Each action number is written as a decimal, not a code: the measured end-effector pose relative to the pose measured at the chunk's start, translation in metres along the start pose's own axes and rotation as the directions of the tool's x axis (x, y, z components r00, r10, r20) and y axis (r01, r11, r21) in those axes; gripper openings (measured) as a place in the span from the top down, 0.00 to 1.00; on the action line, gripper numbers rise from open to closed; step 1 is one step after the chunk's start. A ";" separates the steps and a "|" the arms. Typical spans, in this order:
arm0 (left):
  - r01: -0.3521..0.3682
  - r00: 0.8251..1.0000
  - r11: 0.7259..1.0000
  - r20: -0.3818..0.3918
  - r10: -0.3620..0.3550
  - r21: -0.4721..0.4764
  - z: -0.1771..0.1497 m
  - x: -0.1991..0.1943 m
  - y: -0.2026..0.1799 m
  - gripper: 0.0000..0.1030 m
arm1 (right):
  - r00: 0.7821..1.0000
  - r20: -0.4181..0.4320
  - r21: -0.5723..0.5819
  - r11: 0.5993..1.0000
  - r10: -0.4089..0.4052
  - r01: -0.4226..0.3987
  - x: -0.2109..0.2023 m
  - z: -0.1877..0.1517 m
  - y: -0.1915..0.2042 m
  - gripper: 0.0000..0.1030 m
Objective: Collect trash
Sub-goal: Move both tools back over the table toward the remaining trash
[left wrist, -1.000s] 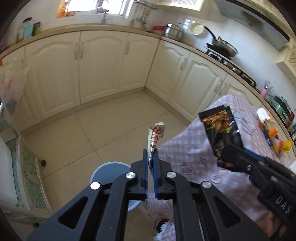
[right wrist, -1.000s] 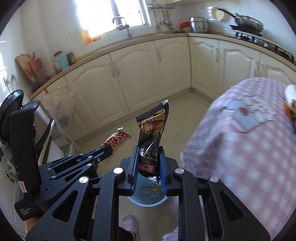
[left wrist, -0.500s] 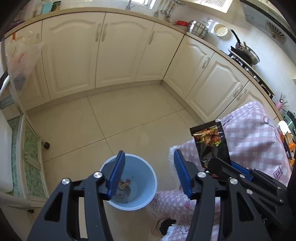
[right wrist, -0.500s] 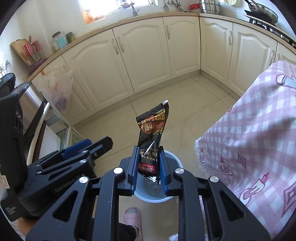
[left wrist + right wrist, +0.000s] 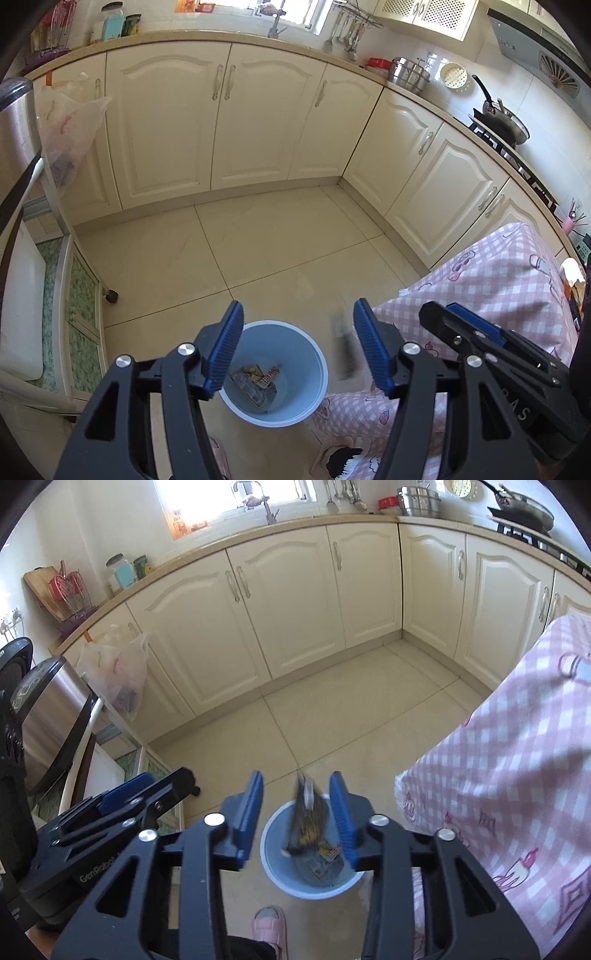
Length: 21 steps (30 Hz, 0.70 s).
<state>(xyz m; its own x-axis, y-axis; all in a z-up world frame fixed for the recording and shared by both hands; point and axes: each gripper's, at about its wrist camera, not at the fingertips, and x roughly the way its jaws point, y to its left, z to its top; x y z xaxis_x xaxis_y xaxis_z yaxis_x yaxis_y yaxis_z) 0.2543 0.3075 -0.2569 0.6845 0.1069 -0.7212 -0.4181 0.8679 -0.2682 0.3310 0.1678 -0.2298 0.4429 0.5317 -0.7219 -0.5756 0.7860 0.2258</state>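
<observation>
Left gripper point(image 5: 297, 350) stands wide and empty above the blue bin point(image 5: 317, 373), its jaws having just opened further. Right gripper point(image 5: 297, 812), jaws just opened, has a blurred dark snack wrapper point(image 5: 308, 823) loose between them over the bin, where other wrappers point(image 5: 255, 380) lie.

Right hand-held gripper point(image 5: 297, 812): jaws have just been opening, blue pads apart. Dark snack wrapper point(image 5: 308, 821), blurred, sits between the pads, touching neither, directly over the light blue bin point(image 5: 271, 864) on the tiled floor point(image 5: 332, 720). Further wrappers lie inside the bin. Left hand-held gripper point(image 5: 147, 790) sits beside, at lower left.
</observation>
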 end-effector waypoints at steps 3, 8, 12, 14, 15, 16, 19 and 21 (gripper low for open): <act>0.008 1.000 1.000 0.008 -0.008 0.006 0.003 -0.008 -0.005 0.41 | 1.000 0.028 -0.005 1.000 -0.013 0.013 -0.014 0.003 -0.002 0.63; 0.054 0.998 0.998 0.025 -0.055 0.042 0.003 -0.029 -0.032 0.41 | 0.996 0.079 0.018 0.999 -0.046 0.045 -0.050 0.003 -0.016 0.62; 0.104 0.993 0.990 0.048 -0.109 0.098 0.003 -0.052 -0.069 0.41 | 0.985 0.143 0.052 0.994 -0.098 0.091 -0.096 -0.001 -0.038 0.61; 0.127 0.989 0.984 0.059 -0.135 0.126 0.000 -0.062 -0.090 0.40 | 0.977 0.172 0.069 0.991 -0.126 0.116 -0.119 -0.003 -0.049 0.60; 0.141 0.987 0.980 0.062 -0.151 0.142 -0.002 -0.068 -0.101 0.40 | 0.971 0.191 0.078 0.988 -0.146 0.134 -0.135 -0.006 -0.058 0.60; 0.161 0.983 0.974 0.066 -0.173 0.161 -0.004 -0.074 -0.114 0.38 | 0.966 0.203 0.088 0.985 -0.162 0.147 -0.147 -0.008 -0.064 0.59; 0.224 0.969 0.951 0.058 -0.241 0.213 -0.011 -0.088 -0.156 0.38 | 0.945 0.243 0.132 0.973 -0.219 0.192 -0.188 -0.018 -0.089 0.58; 0.259 0.959 0.931 0.048 -0.280 0.257 -0.017 -0.096 -0.187 0.38 | 0.928 0.267 0.165 0.961 -0.259 0.220 -0.213 -0.025 -0.107 0.57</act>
<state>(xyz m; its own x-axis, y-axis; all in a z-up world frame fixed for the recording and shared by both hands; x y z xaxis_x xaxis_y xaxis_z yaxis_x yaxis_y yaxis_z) 0.2566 0.1262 -0.1482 0.8019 -0.1171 -0.5858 -0.0585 0.9605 -0.2721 0.2810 -0.0379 -0.1170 0.7436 0.3747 -0.5538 -0.3424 0.9248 0.1659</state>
